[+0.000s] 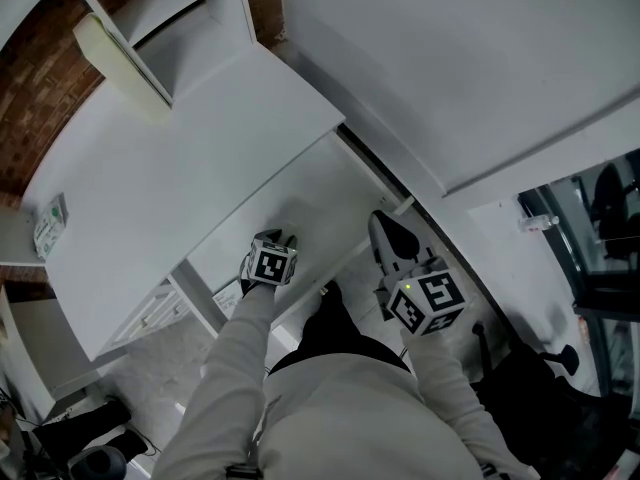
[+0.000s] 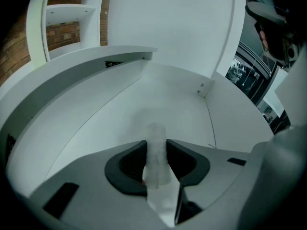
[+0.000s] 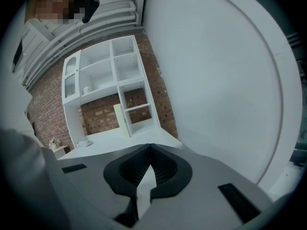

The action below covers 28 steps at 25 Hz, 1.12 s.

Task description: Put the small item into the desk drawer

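Note:
The small item [image 2: 156, 153], a pale translucent cylinder, stands upright between the pads of my left gripper [image 2: 156, 145], which is shut on it. This gripper [image 1: 281, 238] points steeply down into the open desk drawer [image 1: 325, 193]; the drawer's white floor [image 2: 144, 104] lies just beneath the item. Whether the item touches the floor I cannot tell. My right gripper [image 1: 385, 226] hovers beside the drawer's right end. Its jaws [image 3: 150, 146] are shut tip to tip with nothing between them, aimed toward the wall and shelves.
The white desk top [image 1: 180, 168] spreads above the drawer, with a shelf unit [image 1: 180, 18] at its far end and a small packet [image 1: 50, 225] at its left edge. A drawer unit [image 1: 150, 313] stands under the desk. A dark chair base [image 1: 520, 363] sits at the right.

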Each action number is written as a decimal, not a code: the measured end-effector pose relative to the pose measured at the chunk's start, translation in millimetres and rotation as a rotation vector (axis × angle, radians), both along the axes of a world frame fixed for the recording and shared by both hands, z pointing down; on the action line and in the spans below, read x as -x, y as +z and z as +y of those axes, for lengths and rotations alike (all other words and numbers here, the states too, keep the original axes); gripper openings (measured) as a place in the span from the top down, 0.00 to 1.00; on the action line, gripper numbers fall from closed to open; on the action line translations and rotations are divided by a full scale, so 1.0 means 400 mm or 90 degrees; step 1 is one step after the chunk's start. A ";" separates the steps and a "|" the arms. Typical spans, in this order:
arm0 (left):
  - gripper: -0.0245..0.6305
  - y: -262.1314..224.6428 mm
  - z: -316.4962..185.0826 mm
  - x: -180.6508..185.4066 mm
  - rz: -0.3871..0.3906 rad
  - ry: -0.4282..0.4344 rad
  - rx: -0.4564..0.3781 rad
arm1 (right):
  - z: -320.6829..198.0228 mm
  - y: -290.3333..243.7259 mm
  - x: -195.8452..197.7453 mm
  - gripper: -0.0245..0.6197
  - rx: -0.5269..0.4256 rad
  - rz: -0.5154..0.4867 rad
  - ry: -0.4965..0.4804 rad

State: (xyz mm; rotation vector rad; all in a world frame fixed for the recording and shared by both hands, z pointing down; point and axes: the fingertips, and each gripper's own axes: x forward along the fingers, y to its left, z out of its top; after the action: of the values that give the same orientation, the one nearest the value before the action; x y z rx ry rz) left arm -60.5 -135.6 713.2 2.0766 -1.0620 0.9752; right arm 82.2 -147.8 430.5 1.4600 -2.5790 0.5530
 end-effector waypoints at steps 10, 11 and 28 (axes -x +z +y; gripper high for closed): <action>0.75 0.001 -0.003 -0.002 -0.005 -0.001 0.001 | 0.004 0.007 -0.020 0.92 0.006 -0.006 0.006; 0.75 0.005 -0.005 0.002 -0.009 -0.002 0.000 | 0.005 0.007 -0.021 0.92 0.006 -0.005 0.006; 0.67 -0.163 -0.045 0.023 0.033 -0.013 -0.087 | 0.017 0.001 0.005 0.92 0.002 -0.018 -0.017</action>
State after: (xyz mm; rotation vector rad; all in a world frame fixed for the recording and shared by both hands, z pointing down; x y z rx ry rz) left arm -69.6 -153.7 648.1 2.1838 -1.1506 0.8556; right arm 80.0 -140.9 430.7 1.4261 -2.6140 0.5774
